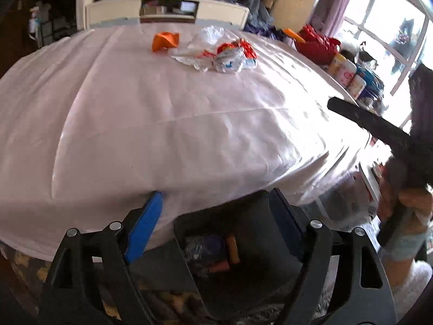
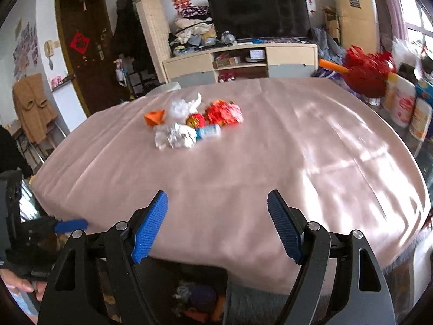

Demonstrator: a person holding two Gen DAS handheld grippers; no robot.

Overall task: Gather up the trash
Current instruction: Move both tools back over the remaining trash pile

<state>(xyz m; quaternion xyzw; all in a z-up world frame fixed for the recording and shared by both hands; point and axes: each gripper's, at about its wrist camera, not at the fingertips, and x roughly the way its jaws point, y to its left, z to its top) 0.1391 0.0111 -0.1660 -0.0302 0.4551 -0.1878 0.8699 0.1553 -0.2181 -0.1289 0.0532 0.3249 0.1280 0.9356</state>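
pink tablecloth (image 2: 243, 162), crumpled trash pile (image 2: 189, 124), long axis left-right

A dark television (image 2: 258, 10) stands on a cream cabinet (image 2: 240, 62) beyond the pink-clothed table (image 2: 270, 149), beside a brown door (image 2: 84, 51).

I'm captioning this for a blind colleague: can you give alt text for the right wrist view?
A heap of crumpled trash lies far out on a table under a pink cloth, with the open, empty right gripper at the near edge. A dark bin already holding trash sits below it.
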